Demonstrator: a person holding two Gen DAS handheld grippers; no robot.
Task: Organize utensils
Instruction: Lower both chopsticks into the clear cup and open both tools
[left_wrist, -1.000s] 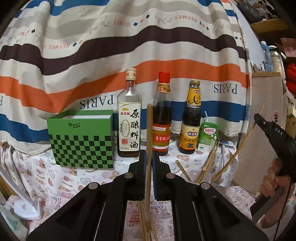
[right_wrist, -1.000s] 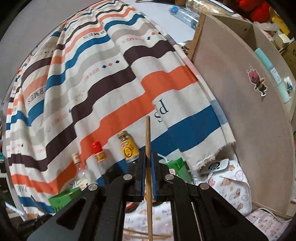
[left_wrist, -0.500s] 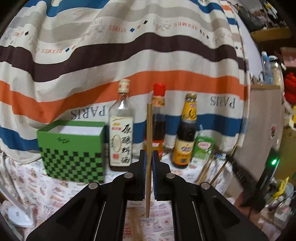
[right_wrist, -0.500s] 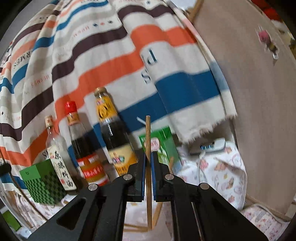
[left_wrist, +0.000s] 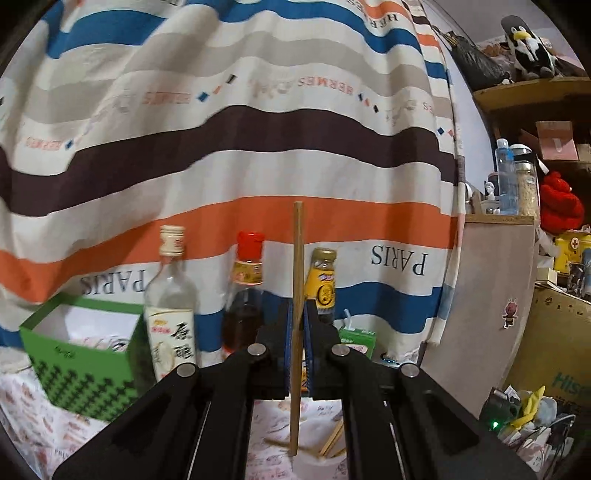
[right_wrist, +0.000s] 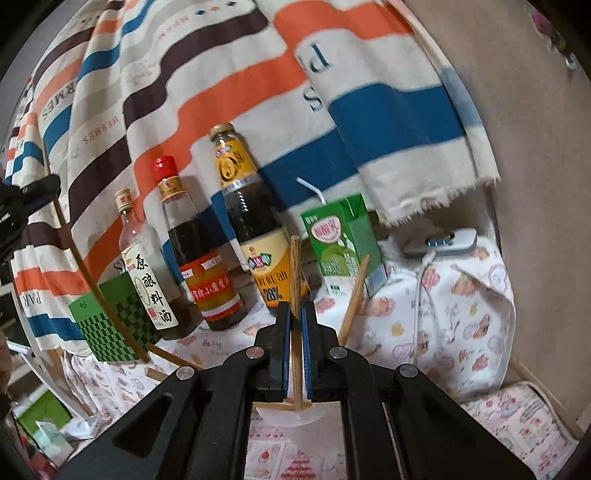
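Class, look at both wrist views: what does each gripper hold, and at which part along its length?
The left gripper is shut on a chopstick around its middle. The right gripper pinches another chopstick near mid-length, its lower end over a cup.

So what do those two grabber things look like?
Both match. The left gripper and right gripper are matte black plastic, with angular arms, round silver bolts at the joints and long slots. Their fingers are flat black slabs lined with blue pads. No cables or sleeves show.

We see three sauce bottles (right_wrist: 207, 240) lined up before a striped cloth (left_wrist: 258, 129), between a green checkered box (left_wrist: 81, 365) and a green drink carton (right_wrist: 343, 243).
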